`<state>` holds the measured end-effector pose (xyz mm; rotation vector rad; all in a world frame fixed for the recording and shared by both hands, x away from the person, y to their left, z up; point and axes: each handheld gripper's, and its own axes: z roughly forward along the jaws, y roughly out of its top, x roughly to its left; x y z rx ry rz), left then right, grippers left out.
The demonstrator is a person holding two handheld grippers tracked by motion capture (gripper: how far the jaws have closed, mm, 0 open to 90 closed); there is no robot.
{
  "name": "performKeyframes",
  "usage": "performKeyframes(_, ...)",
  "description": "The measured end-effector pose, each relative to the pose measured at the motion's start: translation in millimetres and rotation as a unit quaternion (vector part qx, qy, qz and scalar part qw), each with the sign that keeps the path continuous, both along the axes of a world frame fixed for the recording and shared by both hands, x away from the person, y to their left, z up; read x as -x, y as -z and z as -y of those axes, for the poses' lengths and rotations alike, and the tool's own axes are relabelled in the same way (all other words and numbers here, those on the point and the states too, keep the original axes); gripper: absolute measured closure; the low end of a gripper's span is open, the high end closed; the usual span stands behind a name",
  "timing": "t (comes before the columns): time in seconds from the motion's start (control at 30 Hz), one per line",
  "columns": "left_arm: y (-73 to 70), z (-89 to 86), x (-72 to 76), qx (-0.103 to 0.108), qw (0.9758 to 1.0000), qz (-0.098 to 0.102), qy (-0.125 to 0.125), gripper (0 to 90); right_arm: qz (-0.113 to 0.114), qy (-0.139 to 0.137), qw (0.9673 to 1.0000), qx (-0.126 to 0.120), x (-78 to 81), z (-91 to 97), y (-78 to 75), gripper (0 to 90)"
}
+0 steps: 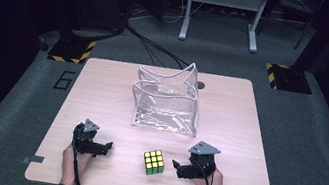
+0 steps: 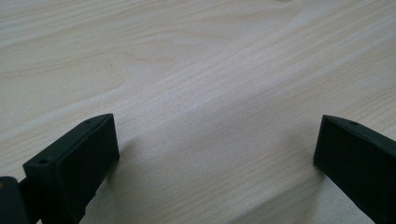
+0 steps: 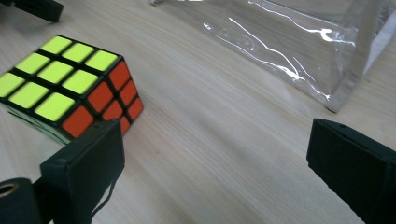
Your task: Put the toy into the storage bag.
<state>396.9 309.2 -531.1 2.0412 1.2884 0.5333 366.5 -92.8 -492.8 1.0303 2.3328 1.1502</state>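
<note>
Rubik's cube [image 1: 154,162] sits on the desk [image 1: 101,97], between the 2 tools and near the desk's front edge, yellow face up. In the right gripper view the cube [image 3: 70,86] shows its yellow top and an orange side, lying just beyond and to the left of that tool's left jaw, not between the jaws.

The right tool [image 1: 180,168] rests low over the desk just right of the cube, its jaws spread wide with bare wood between them, holding nothing; in its own view the right tool [image 3: 212,163] points past the cube toward the pouch. The left tool [image 1: 105,147] lies left of the cube, a little farther from it, jaws likewise released and wide apart; its own view shows the left tool [image 2: 217,154] over bare wood grain.

Behind the cube, toward the middle of the desk, stands a clear plastic zip pouch [image 1: 166,104] with white edging, its top open. It stands well apart from the cube.
</note>
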Motion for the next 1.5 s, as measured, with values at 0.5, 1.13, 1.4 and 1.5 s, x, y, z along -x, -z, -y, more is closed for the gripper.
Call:
performKeyframes(0.5, -0.4, -0.5, 0.0, -0.003, 1.0, -0.002, 0.002, 0.0, -0.005, -0.054, 0.9985, 0.002, 8.9, -36.8, -12.4, 3.9)
performKeyframes(1.13, -0.4, -0.6, 0.0, -0.004, 1.0, -0.002, 0.001, 0.0, -0.026, -0.07, 0.9969, 0.022, 13.2, -75.0, -5.6, 4.5)
performKeyframes(1.4, -0.3, -0.6, 0.0, -0.003, 1.0, -0.002, 0.001, 0.0, -0.027, -0.086, 0.9958, 0.018, 13.7, -85.8, -3.5, 5.0)
performKeyframes(1.5, -0.3, -0.6, 0.0, -0.003, 1.0, -0.002, 0.001, 0.0, -0.031, -0.084, 0.9958, 0.019, 11.7, -87.1, -2.2, 5.1)
